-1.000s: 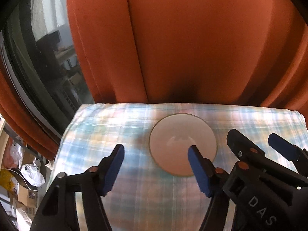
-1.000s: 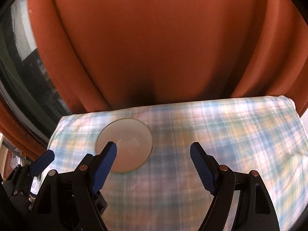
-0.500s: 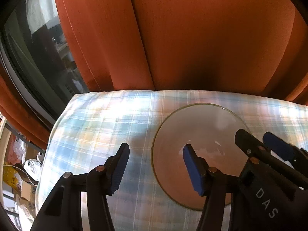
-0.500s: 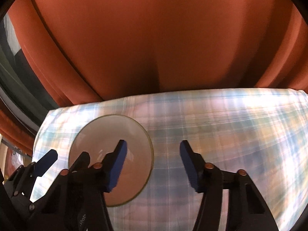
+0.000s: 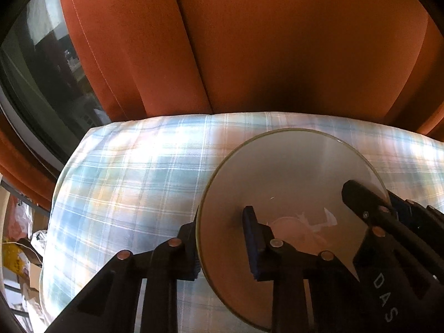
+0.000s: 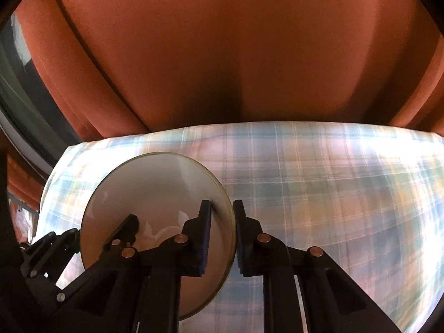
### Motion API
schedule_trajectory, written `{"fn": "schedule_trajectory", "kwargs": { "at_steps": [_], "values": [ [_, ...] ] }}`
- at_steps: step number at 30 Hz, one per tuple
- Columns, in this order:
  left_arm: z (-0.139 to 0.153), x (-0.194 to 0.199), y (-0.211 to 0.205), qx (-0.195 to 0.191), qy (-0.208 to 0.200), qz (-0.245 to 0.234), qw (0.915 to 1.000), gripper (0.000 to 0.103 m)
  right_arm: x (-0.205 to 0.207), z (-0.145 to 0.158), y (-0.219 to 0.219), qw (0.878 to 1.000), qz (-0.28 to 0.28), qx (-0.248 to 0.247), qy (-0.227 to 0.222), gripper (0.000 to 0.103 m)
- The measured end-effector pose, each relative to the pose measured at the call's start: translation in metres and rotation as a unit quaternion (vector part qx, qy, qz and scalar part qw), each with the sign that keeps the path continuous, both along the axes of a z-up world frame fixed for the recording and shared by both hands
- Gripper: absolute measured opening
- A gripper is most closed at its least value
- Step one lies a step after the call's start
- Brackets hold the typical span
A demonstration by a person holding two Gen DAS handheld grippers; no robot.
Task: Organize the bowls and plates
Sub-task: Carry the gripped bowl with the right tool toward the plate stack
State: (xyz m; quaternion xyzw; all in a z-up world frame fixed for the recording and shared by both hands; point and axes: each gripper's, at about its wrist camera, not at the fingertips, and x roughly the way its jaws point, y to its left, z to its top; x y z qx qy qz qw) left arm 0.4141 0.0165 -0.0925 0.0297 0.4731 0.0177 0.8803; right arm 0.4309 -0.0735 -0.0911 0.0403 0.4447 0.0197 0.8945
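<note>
A shallow clear glass bowl (image 5: 291, 172) (image 6: 155, 183) rests on a pale blue plaid cloth (image 5: 125, 180) (image 6: 333, 180). My left gripper (image 5: 222, 222) is shut on the bowl's left rim, one blue pad inside and one outside. At the opposite side my right gripper (image 6: 222, 208) is shut on the right rim in the same way. Each wrist view also shows the other gripper across the bowl: the right gripper (image 5: 374, 197) and the left gripper (image 6: 100, 226). Whether the bowl still touches the cloth cannot be told.
An orange curtain (image 5: 277, 41) (image 6: 236, 55) hangs right behind the cloth's far edge. A dark window (image 5: 41, 69) is at the left. Bags and boxes (image 5: 16, 236) lie below the cloth's left edge. Bare cloth stretches to the right of the bowl.
Both grippers came down and forward onto the bowl, which now looms larger. Their jaws went from wide open to shut on opposite sides of the rim.
</note>
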Motion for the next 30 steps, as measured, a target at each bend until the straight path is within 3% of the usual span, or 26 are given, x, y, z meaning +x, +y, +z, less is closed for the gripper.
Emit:
{"fn": "schedule_trajectory", "kwargs": {
  "at_steps": [13, 30],
  "values": [
    [0.022, -0.013, 0.003, 0.006, -0.005, -0.018, 0.9998, 0.024, -0.008, 0.017, 0.000, 1.000, -0.002, -0.012, 0.017, 0.018],
    [0.103, -0.063, 0.027, -0.005, -0.068, -0.026, 0.9973, 0.024, -0.058, 0.098, 0.027, 0.999, -0.004, -0.023, -0.045, 0.018]
  ]
}}
